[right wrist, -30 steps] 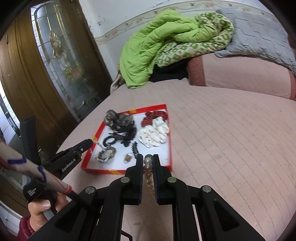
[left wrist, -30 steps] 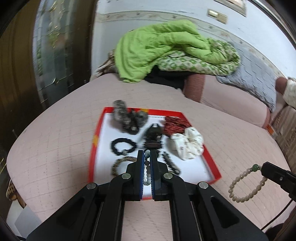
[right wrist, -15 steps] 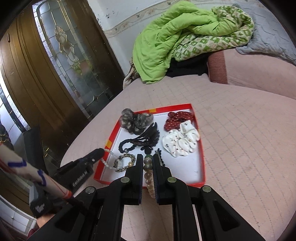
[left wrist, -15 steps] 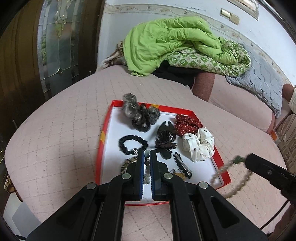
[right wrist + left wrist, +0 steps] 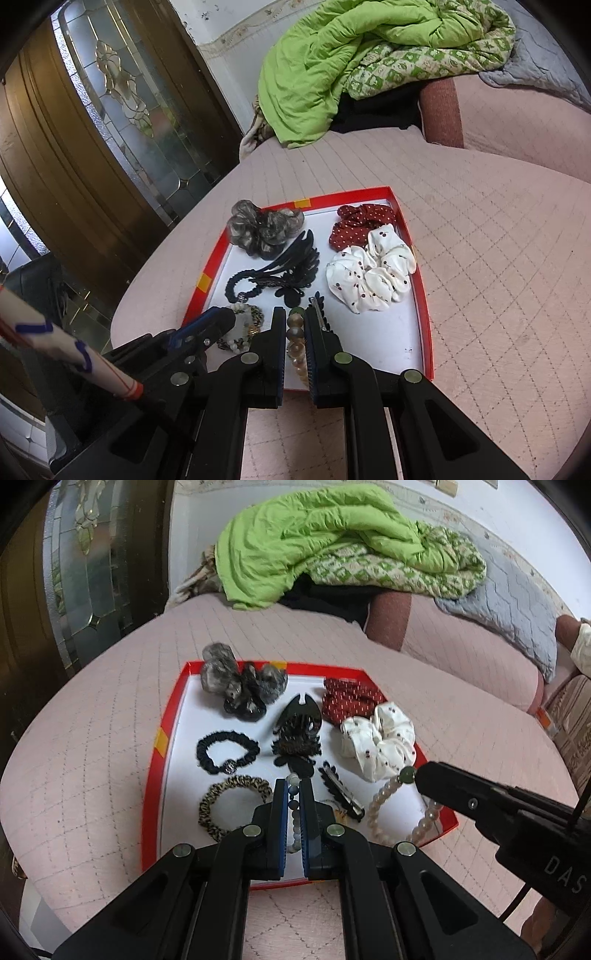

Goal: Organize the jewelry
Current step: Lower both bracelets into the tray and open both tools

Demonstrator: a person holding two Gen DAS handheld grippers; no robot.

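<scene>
A red-rimmed white tray [image 5: 173, 716] [image 5: 421, 295] lies on the pink quilted bed and holds scrunchies, hair ties and clips. My left gripper [image 5: 293, 794] is shut on a pale bead bracelet [image 5: 294, 823] above the tray's near edge. My right gripper [image 5: 295, 317] is shut on a cream bead bracelet with one green bead [image 5: 295, 343]. In the left wrist view that bracelet [image 5: 384, 797] hangs from the right gripper's tip [image 5: 424, 775] over the tray's near right corner. The left gripper [image 5: 221, 319] shows at the tray's near left in the right wrist view.
In the tray lie a grey scrunchie [image 5: 229, 679], a black hair tie [image 5: 227, 751], a leopard-print tie [image 5: 232, 801], a black claw clip [image 5: 297, 734], a red dotted scrunchie [image 5: 347, 698] and a white scrunchie [image 5: 380, 738]. A green quilt [image 5: 314, 535] is piled behind. A glass door [image 5: 122, 92] stands left.
My right gripper has moved left with its bracelet, from beside the tray to over its near right corner. My left gripper has come closer over the tray's near edge.
</scene>
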